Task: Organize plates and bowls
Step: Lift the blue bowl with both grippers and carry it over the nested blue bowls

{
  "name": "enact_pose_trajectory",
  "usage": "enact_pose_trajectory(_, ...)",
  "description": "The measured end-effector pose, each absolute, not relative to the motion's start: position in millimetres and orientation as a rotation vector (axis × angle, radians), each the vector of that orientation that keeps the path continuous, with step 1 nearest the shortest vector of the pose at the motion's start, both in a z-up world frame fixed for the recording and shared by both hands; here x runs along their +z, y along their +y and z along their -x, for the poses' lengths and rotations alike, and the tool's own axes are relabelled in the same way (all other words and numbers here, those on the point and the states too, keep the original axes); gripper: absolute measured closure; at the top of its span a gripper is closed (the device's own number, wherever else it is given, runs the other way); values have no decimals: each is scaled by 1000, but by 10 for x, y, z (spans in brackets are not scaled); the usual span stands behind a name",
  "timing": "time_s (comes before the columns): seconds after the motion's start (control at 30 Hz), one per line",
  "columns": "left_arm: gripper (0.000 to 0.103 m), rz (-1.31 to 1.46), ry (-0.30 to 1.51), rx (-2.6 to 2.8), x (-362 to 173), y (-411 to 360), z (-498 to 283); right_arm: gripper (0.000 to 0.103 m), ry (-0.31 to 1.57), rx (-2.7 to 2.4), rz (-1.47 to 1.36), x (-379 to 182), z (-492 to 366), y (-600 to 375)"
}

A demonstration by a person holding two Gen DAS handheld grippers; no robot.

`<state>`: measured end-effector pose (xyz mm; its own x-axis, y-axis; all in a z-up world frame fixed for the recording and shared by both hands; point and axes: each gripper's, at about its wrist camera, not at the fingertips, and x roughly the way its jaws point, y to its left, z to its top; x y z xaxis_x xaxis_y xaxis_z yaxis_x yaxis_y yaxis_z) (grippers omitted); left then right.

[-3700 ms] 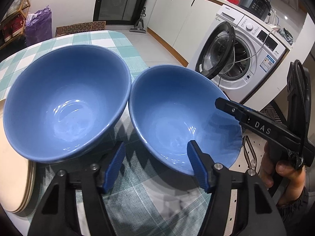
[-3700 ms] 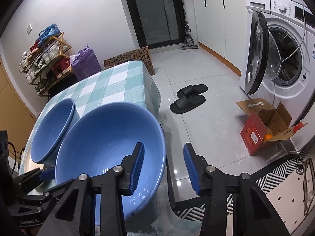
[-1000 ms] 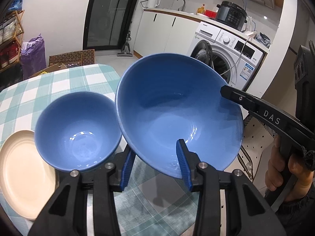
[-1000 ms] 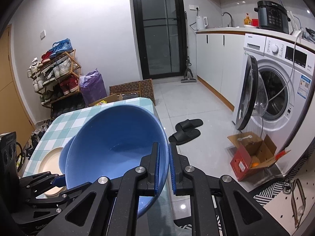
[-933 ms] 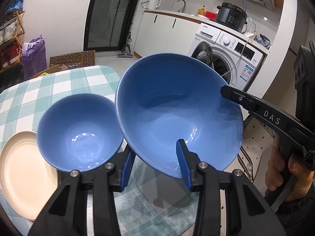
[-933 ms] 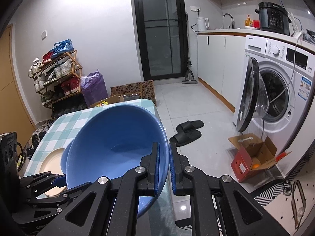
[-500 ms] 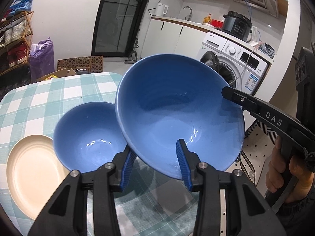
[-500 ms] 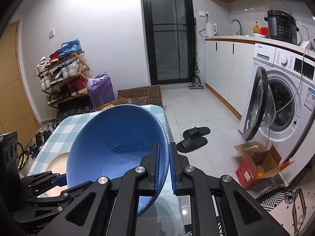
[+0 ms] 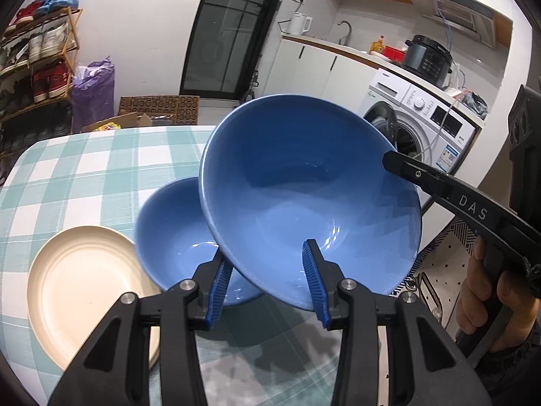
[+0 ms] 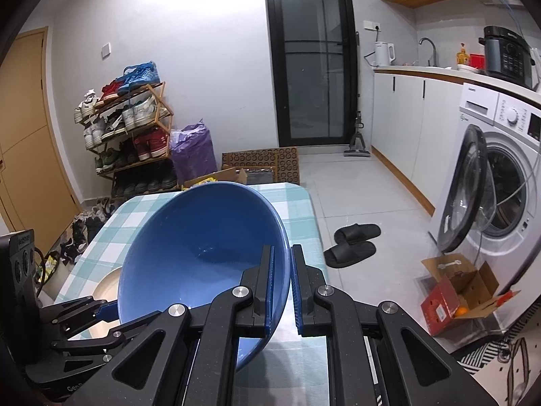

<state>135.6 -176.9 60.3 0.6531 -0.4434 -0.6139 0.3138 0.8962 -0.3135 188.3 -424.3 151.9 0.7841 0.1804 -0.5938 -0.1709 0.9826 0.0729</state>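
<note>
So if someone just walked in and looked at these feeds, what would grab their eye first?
The big blue bowl, lifted and tilted in mid-air over the checked tablecloth, with the right hand-held gripper pinching its rim. Next, the second blue bowl on the table below it and the cream plate to its left. The left hand-held gripper straddles the lifted bowl's near edge.

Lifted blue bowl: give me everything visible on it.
The lifted blue bowl is wide and deep, with a glossy, ceramic-looking glaze showing highlights inside, and it looks empty. It is tilted and held above the checked tablecloth. The right gripper is shut on its rim, one of its fingers inside. It overlaps a second blue bowl; contact unclear.
</note>
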Motion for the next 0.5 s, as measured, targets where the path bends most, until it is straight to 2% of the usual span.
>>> enact_pose_trajectory(0.5, 62, 213, 775, -373, 446, -1491, -1415, 93, 713, 235, -26, 1201, -2176, -3888)
